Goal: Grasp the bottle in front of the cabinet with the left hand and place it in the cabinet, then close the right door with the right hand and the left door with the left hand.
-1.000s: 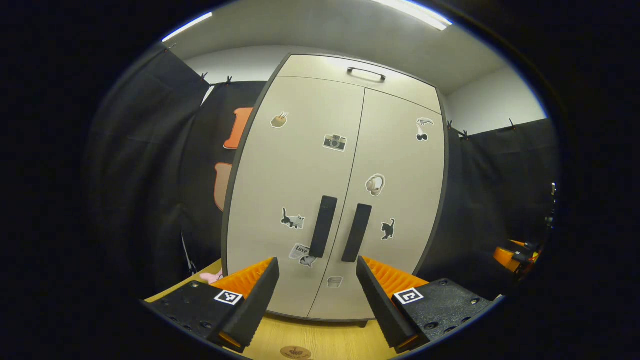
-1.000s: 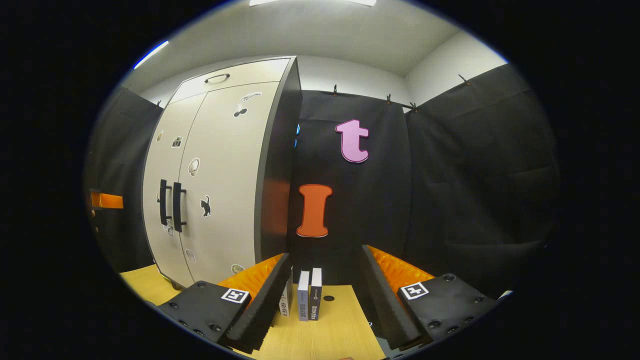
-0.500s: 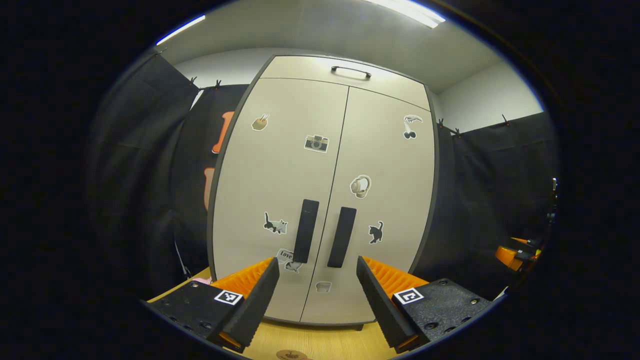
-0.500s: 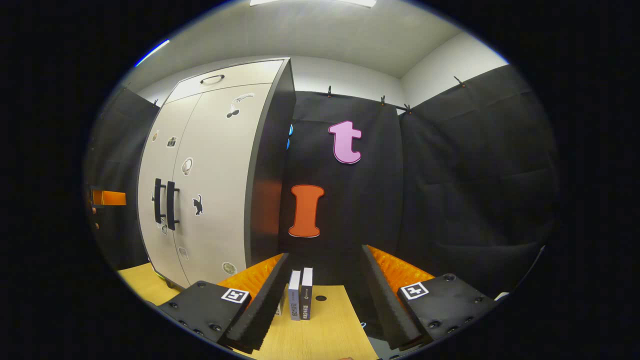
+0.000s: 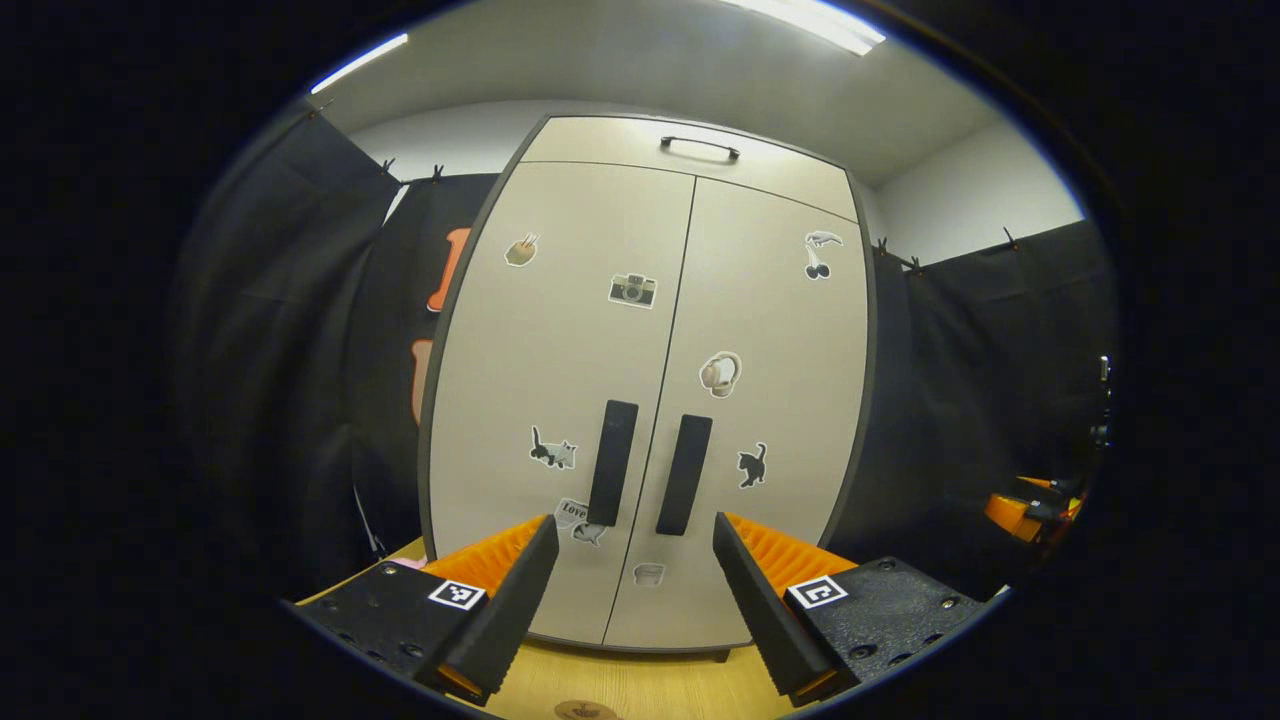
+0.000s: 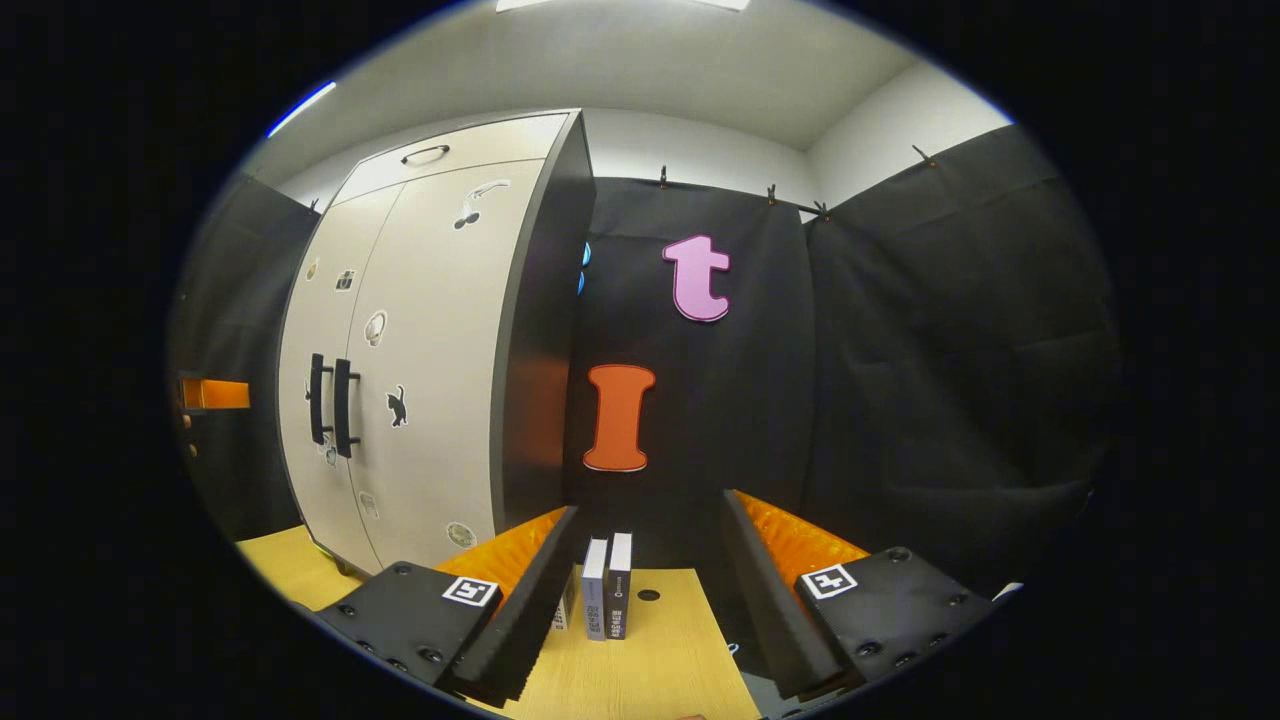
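Note:
A beige cabinet (image 5: 560, 380) with stickers stands straight ahead in the left gripper view. Both its doors are shut, and two black handles (image 5: 612, 462) sit side by side at the middle seam. My left gripper (image 5: 636, 610) hangs open a short way in front of the doors, with nothing between its fingers. In the right gripper view the same cabinet (image 6: 440, 360) is seen at an angle on the left, doors shut. My right gripper (image 6: 645, 600) is open and empty, off to the cabinet's right side over the table.
The wooden table (image 6: 660, 670) carries a few upright boxes (image 6: 606, 600) beside the cabinet's dark side panel (image 6: 535, 330). A round mark (image 5: 585, 711) lies on the table before the cabinet. The other gripper (image 5: 1030, 510) shows at the far right of the left gripper view.
The left gripper's view has shifted a little, so the cabinet sits further left and slightly farther off than a second ago. The right gripper has barely moved.

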